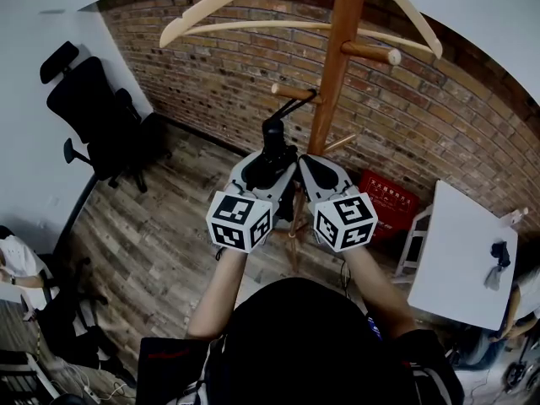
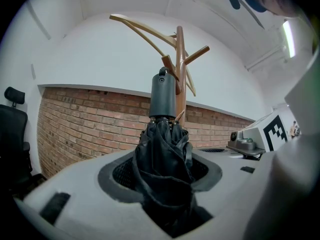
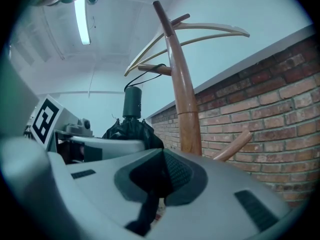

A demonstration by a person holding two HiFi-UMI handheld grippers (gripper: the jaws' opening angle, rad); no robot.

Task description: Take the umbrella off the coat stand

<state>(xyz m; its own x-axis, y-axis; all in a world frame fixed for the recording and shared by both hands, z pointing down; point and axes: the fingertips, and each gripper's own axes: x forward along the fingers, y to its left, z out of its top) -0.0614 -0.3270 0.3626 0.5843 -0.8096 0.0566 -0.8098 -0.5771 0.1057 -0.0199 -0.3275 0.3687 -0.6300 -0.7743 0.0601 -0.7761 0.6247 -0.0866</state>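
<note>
Left gripper [image 1: 268,167]: jaws clamped on the folded black cloth of the umbrella [image 2: 162,154], just below its handle. The umbrella stands upright with the handle on top. Its thin strap [image 3: 150,68] is looped over a lower peg [image 1: 291,94] of the wooden coat stand [image 1: 333,74], so we record it as not yet off the stand. It hangs on the side of the pole nearest the office chair [image 1: 89,108].

Right gripper [image 1: 305,162]: jaws together, nothing between them. It sits just beside the left gripper, close to the pole, and both point level at the stand.

Surroundings: brick wall [image 1: 456,125] behind the stand, and a red crate [image 1: 388,201] on the plank floor near its foot. We also note a white desk [image 1: 460,256] to the right.
</note>
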